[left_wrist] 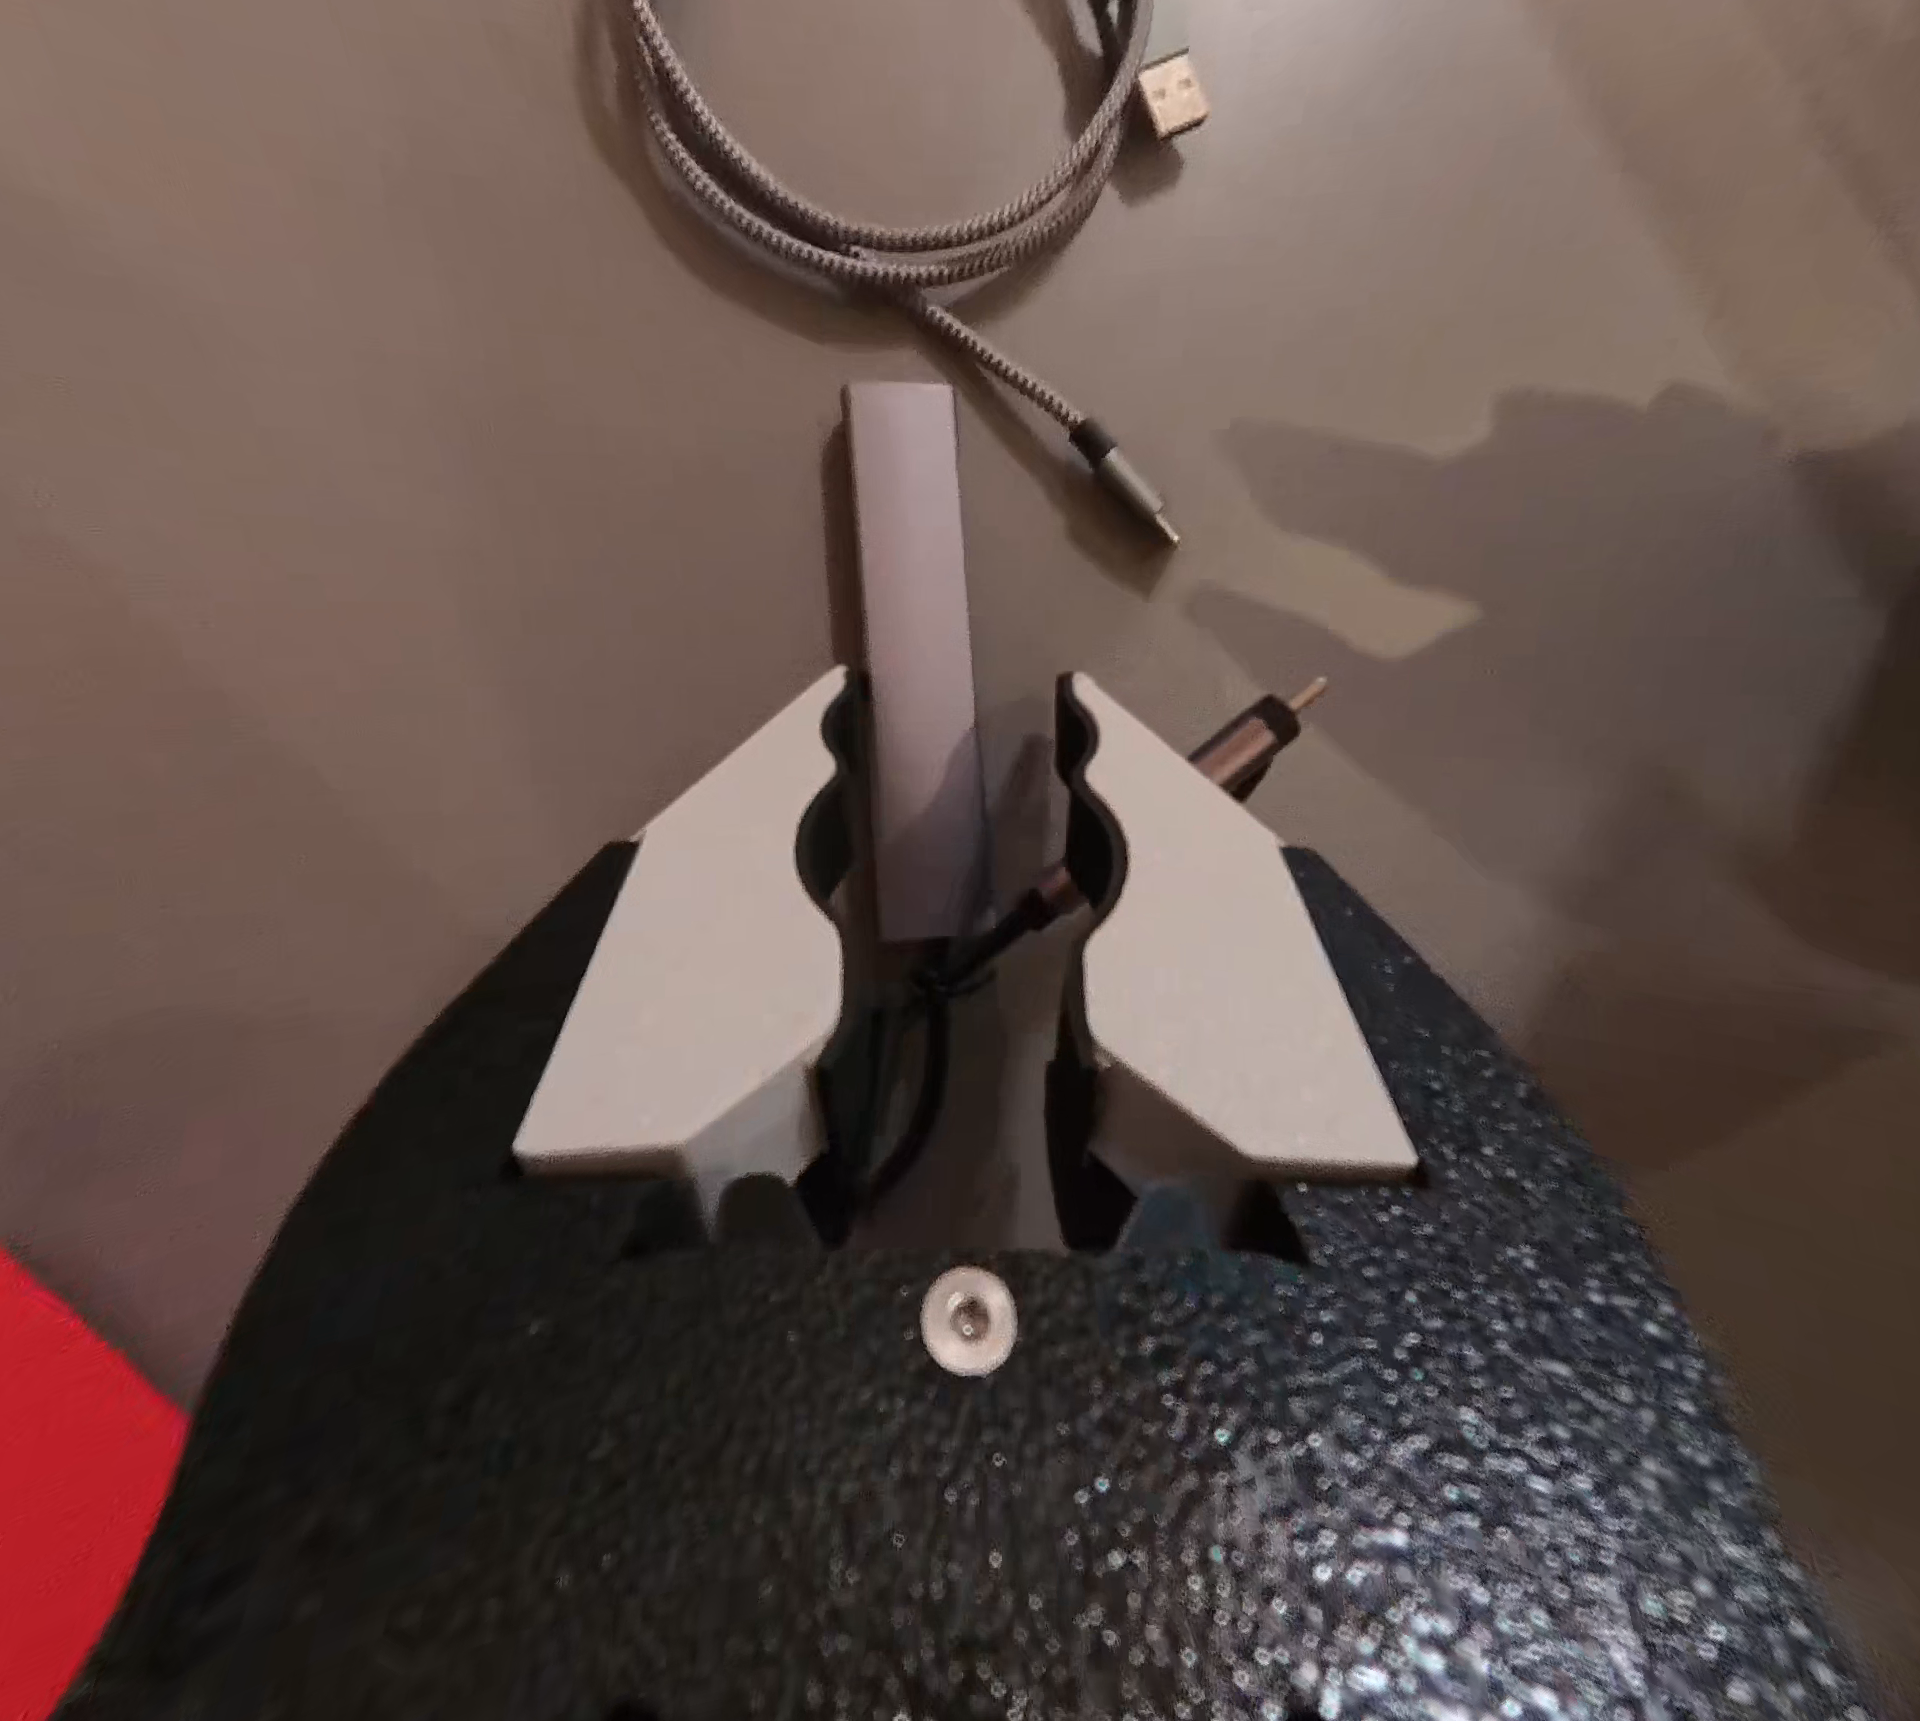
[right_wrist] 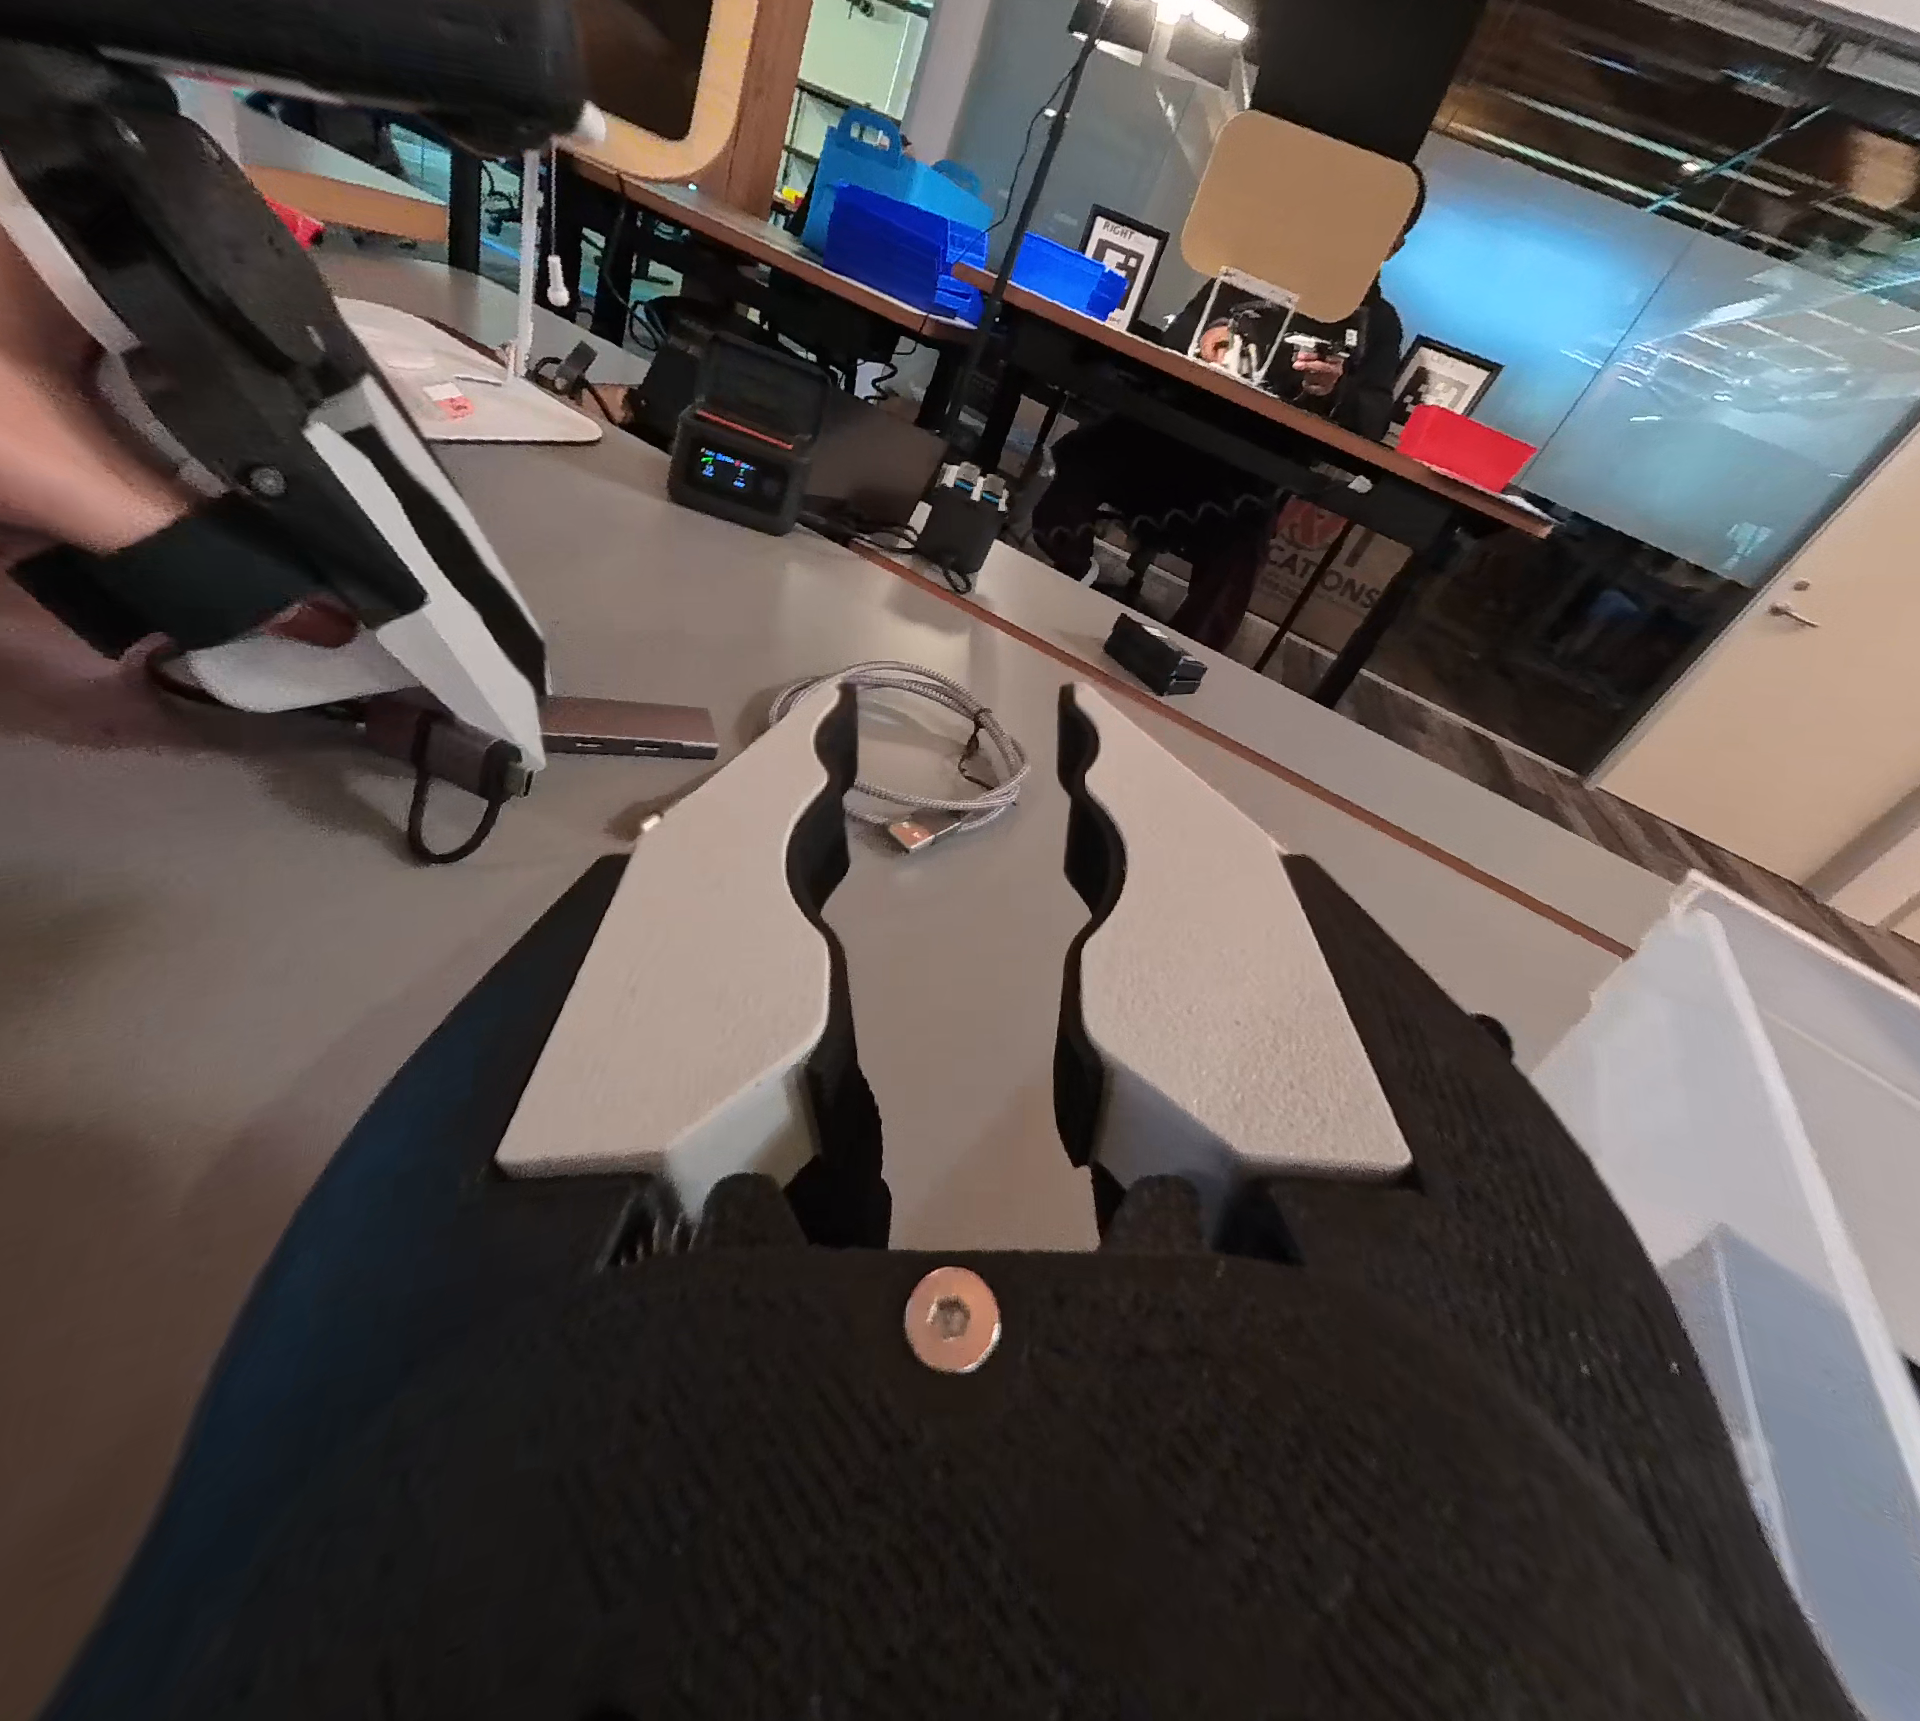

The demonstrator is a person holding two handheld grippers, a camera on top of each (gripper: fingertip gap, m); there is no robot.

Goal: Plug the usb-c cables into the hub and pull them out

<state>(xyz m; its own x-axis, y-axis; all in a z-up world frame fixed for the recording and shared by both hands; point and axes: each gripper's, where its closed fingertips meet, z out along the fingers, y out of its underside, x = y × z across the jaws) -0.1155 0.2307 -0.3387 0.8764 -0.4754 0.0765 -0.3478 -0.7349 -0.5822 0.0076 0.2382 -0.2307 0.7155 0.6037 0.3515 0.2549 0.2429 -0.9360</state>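
A slim grey hub (left_wrist: 904, 528) lies flat on the grey table. My left gripper (left_wrist: 961, 695) is open with the hub's near end between its jaws, close against the left finger. The hub's short dark lead (left_wrist: 1262, 731) sticks out to the right past my right finger. A coiled grey braided cable (left_wrist: 831, 217) lies beyond, its usb-c plug (left_wrist: 1138, 492) free beside the hub. My right gripper (right_wrist: 956, 705) is open and empty, held above the table facing the coil (right_wrist: 935, 767). The hub (right_wrist: 634, 726) and the left gripper (right_wrist: 520, 736) show at its left.
A red object (left_wrist: 62, 1422) sits at the near left. A translucent white bin (right_wrist: 1714, 1100) stands at the right. A small black box (right_wrist: 1153, 653) and a black device with a screen (right_wrist: 738, 466) sit near the table's far edge. A person sits at a far table.
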